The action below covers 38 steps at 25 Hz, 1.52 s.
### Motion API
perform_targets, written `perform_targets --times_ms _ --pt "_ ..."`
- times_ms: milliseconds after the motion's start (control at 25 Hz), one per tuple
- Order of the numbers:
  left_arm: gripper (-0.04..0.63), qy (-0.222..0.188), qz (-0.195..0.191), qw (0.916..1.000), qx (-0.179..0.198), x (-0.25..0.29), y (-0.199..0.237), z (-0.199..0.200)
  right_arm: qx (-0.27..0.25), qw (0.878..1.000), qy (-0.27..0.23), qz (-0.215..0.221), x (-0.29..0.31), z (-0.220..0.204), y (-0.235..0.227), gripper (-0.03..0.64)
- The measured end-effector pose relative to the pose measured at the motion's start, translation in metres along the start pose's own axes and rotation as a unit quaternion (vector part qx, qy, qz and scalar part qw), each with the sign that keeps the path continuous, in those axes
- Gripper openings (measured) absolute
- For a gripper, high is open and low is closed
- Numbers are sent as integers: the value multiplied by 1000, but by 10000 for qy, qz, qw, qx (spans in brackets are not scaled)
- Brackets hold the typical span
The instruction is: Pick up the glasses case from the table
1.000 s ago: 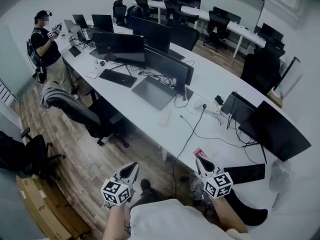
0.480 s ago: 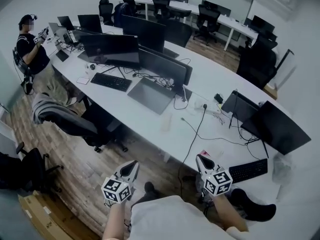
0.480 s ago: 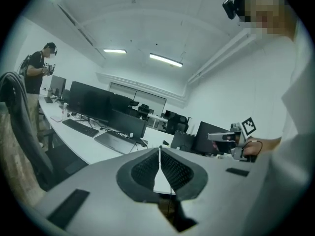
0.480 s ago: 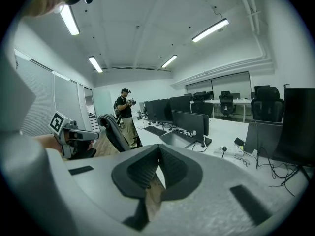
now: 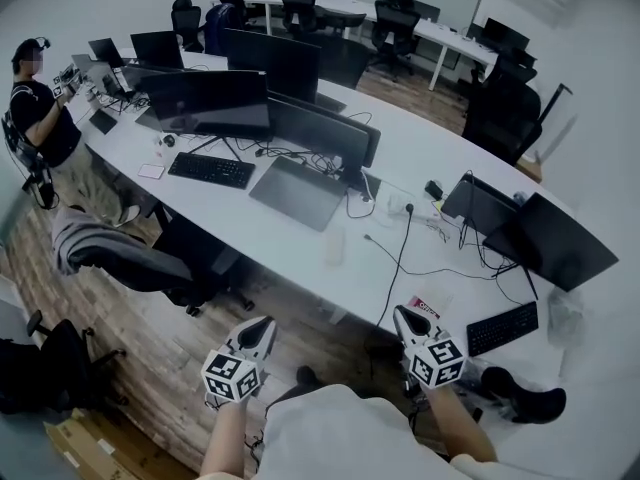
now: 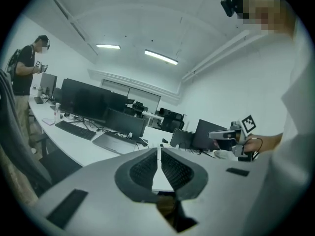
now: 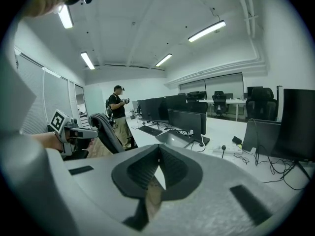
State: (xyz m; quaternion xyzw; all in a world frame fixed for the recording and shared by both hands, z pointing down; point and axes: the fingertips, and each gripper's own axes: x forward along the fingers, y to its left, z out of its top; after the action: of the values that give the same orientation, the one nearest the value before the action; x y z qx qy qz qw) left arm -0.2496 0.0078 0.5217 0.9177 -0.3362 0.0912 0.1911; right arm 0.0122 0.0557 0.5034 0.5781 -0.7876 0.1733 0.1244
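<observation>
Grey left gripper (image 5: 267,321), right gripper (image 5: 400,312): closed, empty.

Pale, oblong glasses case (image 5: 334,246), lying flat on the white bench (image 5: 425,158) near its front edge; detail too small.

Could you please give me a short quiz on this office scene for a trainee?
1. True or false: the left tool grips an object.
2. Which lies on the table just right of the right tool? A keyboard, B mug, C book.
3. How many people stand at the table's far left end?
Key: 1 false, its jaws are together on nothing. 2 A, the black keyboard. 3 one person.
</observation>
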Motion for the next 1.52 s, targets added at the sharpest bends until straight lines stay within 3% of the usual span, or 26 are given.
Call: perform_targets --times_ms 560,1000,1280,1520 --pt "23 121 11 9999 113 23 47 15 -18 9994 191 -272 26 -1 -7 -2" --pt "300 246 -22 9997 -8 75 63 31 -67 9995 294 -58 77 15 -41 -2" --pt "348 256 124 9996 -40 111 81 47 -141 9991 377 98 111 29 -70 -2" --pt "353 426 201 9989 -66 147 85 46 -142 9985 485 219 133 31 -96 -2"
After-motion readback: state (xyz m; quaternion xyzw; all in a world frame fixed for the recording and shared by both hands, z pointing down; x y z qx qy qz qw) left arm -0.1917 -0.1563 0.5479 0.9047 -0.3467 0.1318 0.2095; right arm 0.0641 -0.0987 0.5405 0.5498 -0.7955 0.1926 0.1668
